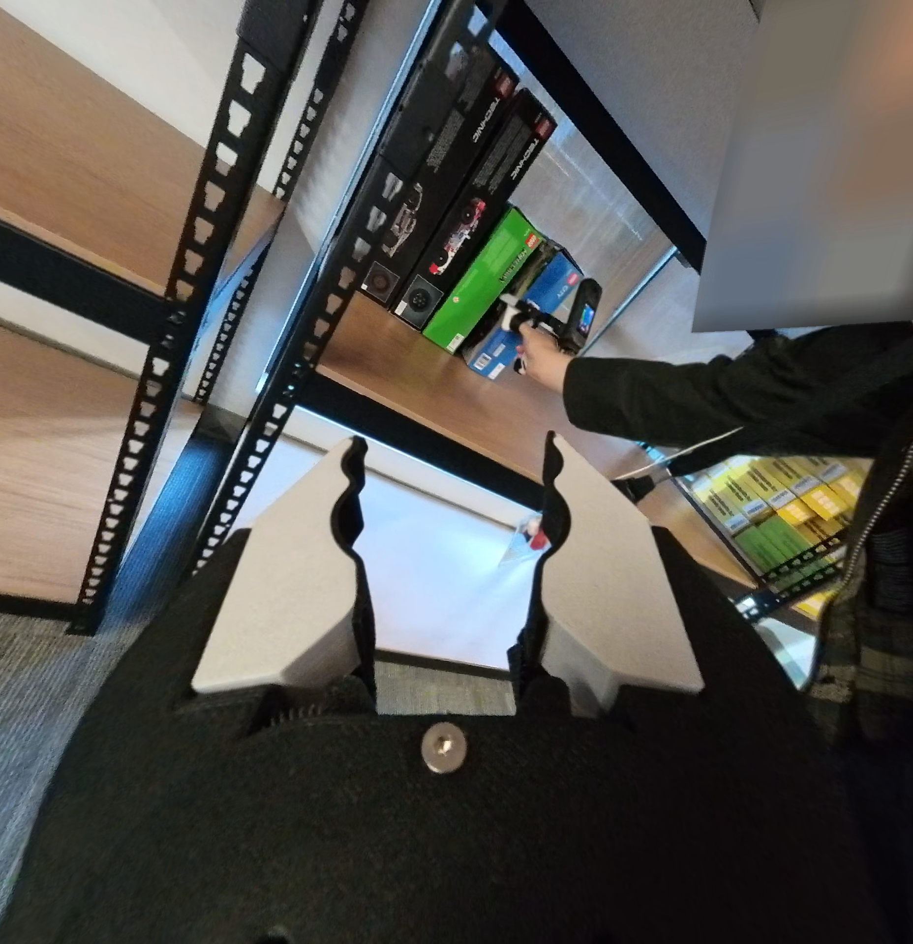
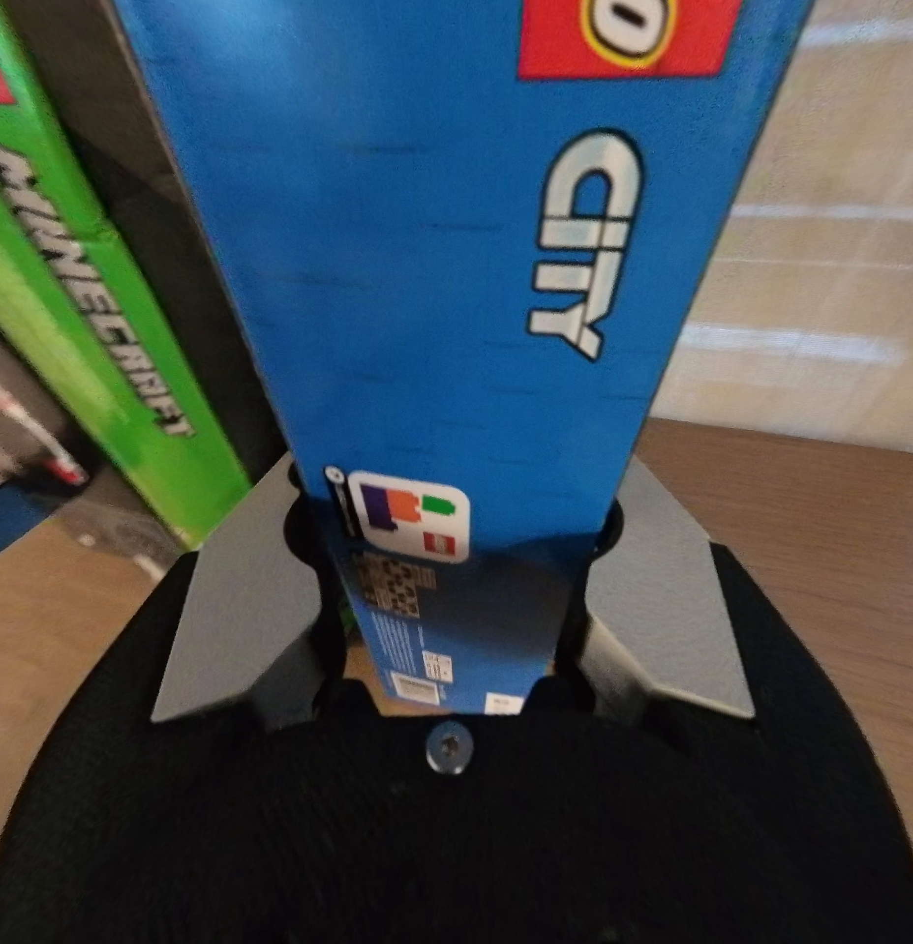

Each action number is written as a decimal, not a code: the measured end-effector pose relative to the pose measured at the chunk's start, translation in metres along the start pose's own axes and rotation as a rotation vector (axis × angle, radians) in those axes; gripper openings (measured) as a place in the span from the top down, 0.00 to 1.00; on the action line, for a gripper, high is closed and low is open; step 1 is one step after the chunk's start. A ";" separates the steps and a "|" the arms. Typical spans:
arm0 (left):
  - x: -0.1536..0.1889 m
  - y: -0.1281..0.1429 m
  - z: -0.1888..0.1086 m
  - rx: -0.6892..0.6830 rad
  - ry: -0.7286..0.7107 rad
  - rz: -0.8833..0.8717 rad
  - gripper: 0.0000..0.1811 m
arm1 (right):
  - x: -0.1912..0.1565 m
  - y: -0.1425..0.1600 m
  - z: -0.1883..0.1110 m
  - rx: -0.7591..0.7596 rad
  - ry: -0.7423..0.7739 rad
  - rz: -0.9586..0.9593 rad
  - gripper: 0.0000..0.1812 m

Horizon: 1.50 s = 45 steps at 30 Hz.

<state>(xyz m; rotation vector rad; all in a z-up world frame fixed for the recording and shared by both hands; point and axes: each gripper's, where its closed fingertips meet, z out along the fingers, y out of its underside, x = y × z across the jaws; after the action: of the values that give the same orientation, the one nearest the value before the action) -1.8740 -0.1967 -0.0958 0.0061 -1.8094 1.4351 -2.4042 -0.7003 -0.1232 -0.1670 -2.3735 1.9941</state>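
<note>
My right gripper (image 2: pixel 457 490) is shut on a blue toy box (image 2: pixel 418 255), with one finger on each side of its narrow face near the bottom end. The box stands upright on a wooden shelf (image 2: pixel 776 511), right of a green box (image 2: pixel 86 306). In the left wrist view the right gripper (image 1: pixel 510 306) is held in a person's hand against the blue box (image 1: pixel 551 278). My left gripper (image 1: pixel 452 459) is open and empty. It hangs low in front of the shelf unit and touches nothing.
Two tall black boxes (image 1: pixel 444 153) stand left of the green box (image 1: pixel 485 286) on the shelf board (image 1: pixel 418 378). Black slotted uprights (image 1: pixel 188 255) frame the unit. Yellow and green small boxes (image 1: pixel 781 505) fill a lower rack at the right. The person's dark sleeve (image 1: pixel 700 388) crosses the right side. Some 75 cm of space lies between my two pairs of fingers.
</note>
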 end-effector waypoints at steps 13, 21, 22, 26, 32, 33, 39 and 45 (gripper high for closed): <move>-0.043 -0.014 -0.008 -0.049 0.129 -0.010 0.63 | -0.014 0.012 -0.020 -0.106 -0.208 0.123 0.49; -0.061 -0.161 -0.119 0.000 0.085 0.262 0.61 | -0.039 0.008 -0.160 -0.205 -0.014 0.048 0.71; -0.061 -0.198 -0.140 0.045 0.056 0.296 0.61 | -0.063 0.009 -0.189 -0.207 -0.035 0.010 0.71; -0.045 -0.330 -0.221 0.174 -0.045 0.458 0.61 | -0.206 0.029 -0.324 -0.263 -0.201 -0.369 0.69; -0.051 -0.457 -0.269 0.203 -0.332 0.722 0.57 | -0.456 -0.057 -0.436 -0.111 -0.658 -0.551 0.79; -0.049 -0.477 -0.266 0.230 -0.332 0.742 0.56 | -0.493 -0.089 -0.440 -0.059 -0.725 -0.558 0.79; -0.061 -0.574 -0.230 0.481 -0.261 0.721 0.56 | -0.663 -0.263 -0.411 0.224 -0.750 -0.703 0.75; -0.118 -0.621 -0.216 0.505 -0.298 0.647 0.56 | -0.756 -0.429 -0.312 0.404 -0.556 -0.730 0.63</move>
<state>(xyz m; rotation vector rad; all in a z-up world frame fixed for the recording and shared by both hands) -1.3829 -0.2943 0.3458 -0.1242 -1.6994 2.4367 -1.6475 -0.5477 0.3841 1.2045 -1.7381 2.1930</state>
